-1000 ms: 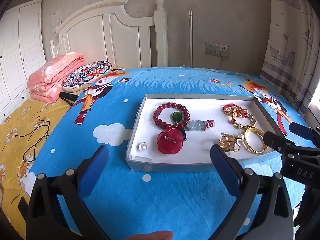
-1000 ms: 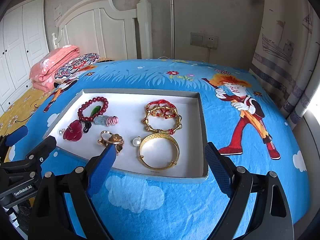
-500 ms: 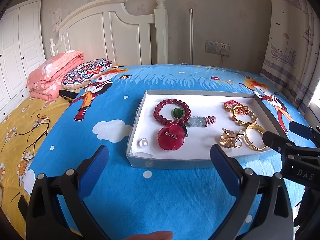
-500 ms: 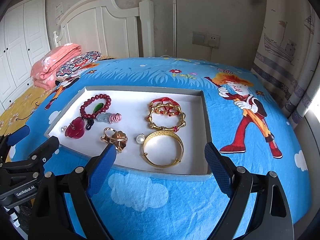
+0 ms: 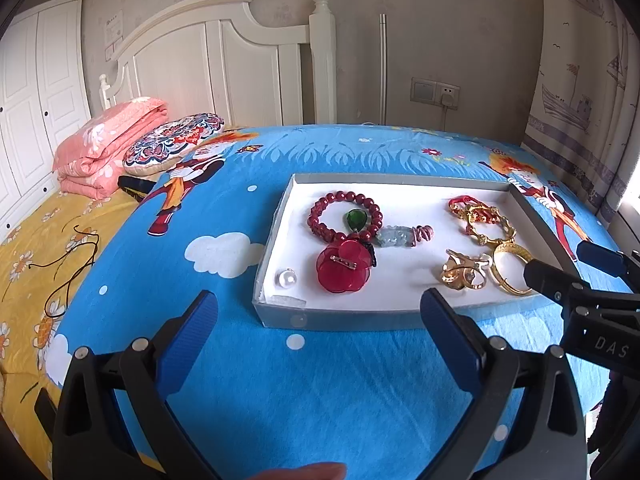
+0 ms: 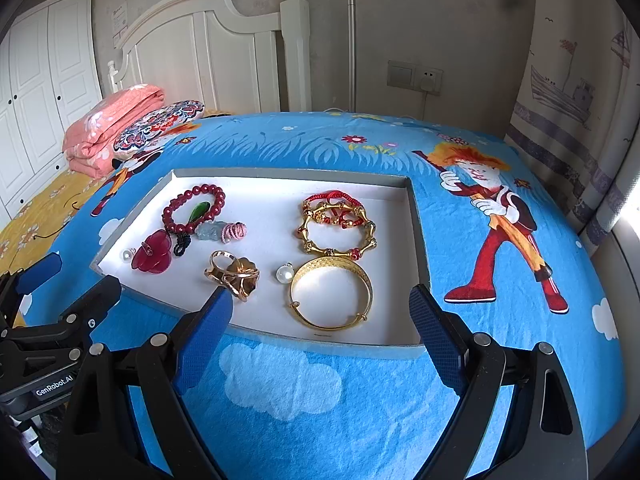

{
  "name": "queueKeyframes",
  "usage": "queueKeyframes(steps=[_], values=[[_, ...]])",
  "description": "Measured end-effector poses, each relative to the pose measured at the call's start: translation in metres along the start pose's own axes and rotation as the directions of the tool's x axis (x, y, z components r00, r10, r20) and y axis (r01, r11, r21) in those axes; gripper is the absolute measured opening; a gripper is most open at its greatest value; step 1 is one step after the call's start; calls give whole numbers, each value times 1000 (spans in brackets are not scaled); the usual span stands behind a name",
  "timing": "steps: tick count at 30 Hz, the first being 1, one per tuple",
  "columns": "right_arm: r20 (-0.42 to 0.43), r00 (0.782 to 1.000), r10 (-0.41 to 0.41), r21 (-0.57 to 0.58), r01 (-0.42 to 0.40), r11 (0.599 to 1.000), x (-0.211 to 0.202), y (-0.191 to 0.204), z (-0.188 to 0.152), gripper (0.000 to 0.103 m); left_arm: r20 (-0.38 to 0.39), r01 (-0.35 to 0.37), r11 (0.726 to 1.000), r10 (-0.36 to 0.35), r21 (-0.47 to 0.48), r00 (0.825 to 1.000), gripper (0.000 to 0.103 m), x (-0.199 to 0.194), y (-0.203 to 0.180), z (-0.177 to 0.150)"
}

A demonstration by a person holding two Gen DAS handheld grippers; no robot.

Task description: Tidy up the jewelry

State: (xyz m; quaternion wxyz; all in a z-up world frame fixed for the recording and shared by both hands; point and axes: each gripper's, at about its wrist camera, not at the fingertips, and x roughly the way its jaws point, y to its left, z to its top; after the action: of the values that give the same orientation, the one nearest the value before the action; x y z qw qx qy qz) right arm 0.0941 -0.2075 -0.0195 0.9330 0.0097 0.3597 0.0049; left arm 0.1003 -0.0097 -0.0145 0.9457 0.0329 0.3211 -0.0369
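A shallow grey tray (image 5: 280, 320) (image 6: 420, 232) with a white floor lies on the blue bed. In it lie a red bead bracelet (image 5: 344, 216) (image 6: 192, 208), a red flower brooch (image 5: 342, 266) (image 6: 154, 256), a gold ring cluster (image 5: 460, 272) (image 6: 234, 274), a plain gold bangle (image 6: 332, 296) (image 5: 510, 268), a gold and red bangle (image 6: 338, 228), and two pearls (image 5: 286, 278) (image 6: 285, 273). My left gripper (image 5: 320, 320) is open and empty, in front of the tray's near wall. My right gripper (image 6: 320, 312) is open and empty over the tray's near edge.
A folded pink blanket (image 5: 108, 140) and a patterned cushion (image 5: 172, 144) lie at the bed's head by the white headboard (image 5: 224, 60). A dark cord (image 5: 68, 272) lies on the yellow sheet at left. A curtain (image 6: 576, 120) hangs at right.
Both grippers have drawn back and risen slightly, so the tray sits a little farther away in both views. The jewelry has not moved. Both grippers stay open.
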Motion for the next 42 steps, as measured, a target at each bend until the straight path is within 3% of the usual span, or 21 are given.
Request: queueKeyframes(steps=[42], values=[[-9,1000,12,-8,-12,1000,2,5,-7,84,16,-24,1000,24,-12,1000,98,-3,-1,-1]])
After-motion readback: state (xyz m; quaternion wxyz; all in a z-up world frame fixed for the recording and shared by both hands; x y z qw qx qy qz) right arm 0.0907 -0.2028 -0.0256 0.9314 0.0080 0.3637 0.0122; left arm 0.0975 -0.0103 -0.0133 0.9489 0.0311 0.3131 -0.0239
